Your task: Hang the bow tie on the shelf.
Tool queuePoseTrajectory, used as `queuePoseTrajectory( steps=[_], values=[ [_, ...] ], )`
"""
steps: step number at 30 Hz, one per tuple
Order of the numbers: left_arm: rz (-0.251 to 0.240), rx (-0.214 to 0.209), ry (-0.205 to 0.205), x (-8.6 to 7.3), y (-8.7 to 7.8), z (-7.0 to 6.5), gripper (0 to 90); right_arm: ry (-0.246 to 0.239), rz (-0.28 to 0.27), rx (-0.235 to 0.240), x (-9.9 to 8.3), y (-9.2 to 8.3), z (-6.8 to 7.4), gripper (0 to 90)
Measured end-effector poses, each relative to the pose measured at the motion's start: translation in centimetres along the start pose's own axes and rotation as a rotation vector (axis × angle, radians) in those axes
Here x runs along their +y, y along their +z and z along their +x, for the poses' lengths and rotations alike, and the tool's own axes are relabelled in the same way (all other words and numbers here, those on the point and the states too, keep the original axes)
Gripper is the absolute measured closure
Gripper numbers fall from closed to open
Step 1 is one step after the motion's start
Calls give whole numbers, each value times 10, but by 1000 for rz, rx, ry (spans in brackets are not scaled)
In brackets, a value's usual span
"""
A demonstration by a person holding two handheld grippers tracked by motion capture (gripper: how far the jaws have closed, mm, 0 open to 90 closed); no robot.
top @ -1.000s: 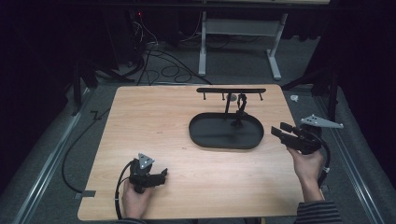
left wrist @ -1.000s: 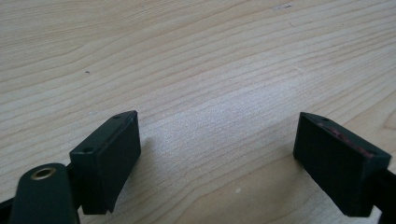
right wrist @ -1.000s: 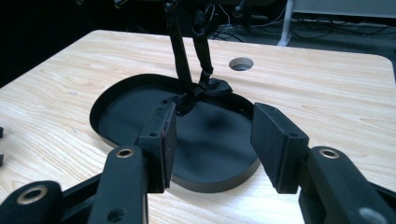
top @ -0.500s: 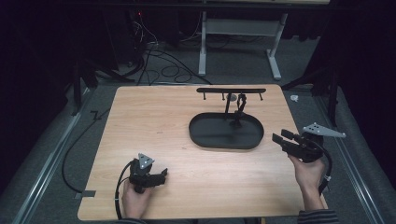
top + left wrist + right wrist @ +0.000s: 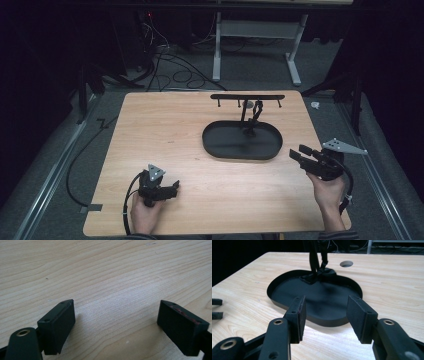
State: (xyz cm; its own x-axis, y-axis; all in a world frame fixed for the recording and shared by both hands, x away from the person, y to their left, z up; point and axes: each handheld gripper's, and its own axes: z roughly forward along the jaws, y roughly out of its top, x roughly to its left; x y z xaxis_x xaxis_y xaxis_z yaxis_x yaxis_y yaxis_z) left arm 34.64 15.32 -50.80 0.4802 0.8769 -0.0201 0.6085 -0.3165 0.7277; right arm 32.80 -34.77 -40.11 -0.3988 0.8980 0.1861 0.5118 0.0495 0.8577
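A black oval tray [image 5: 220, 147] lies right of the table's middle, with a T-shaped black stand [image 5: 247, 97] rising from its far side. A small dark item hangs on the stand near its post. My right gripper [image 5: 298, 154] is held just off the tray's right end, jaws open and empty, pointing at the tray [image 5: 287, 287]. My left gripper [image 5: 173, 188] rests low at the table's near left, jaws wide open over bare wood [image 5: 115, 290], nothing between them.
The wooden table [image 5: 160, 130] has a round hole [image 5: 346, 263] beyond the tray. Cables lie on the floor to the left and behind. A white desk frame [image 5: 295, 55] stands behind the table. A grey plate [image 5: 345, 146] tops the right gripper.
My right gripper has sunk and drawn nearer the person's side, staying off the tray's right end. The left gripper has kept still.
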Motion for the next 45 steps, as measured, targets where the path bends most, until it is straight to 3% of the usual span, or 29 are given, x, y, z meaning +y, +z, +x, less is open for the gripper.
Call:
queuePoseTrajectory(
  steps=[30, 45],
  values=[
    [0, 0, 0, 0, 0, 0, 153, 51, 55, 57, -36, 19, 6, 516],
    [0, 0, 0, 0, 0, 0, 153, 46, 77, 71, -45, 28, 14, 517]
  ],
)
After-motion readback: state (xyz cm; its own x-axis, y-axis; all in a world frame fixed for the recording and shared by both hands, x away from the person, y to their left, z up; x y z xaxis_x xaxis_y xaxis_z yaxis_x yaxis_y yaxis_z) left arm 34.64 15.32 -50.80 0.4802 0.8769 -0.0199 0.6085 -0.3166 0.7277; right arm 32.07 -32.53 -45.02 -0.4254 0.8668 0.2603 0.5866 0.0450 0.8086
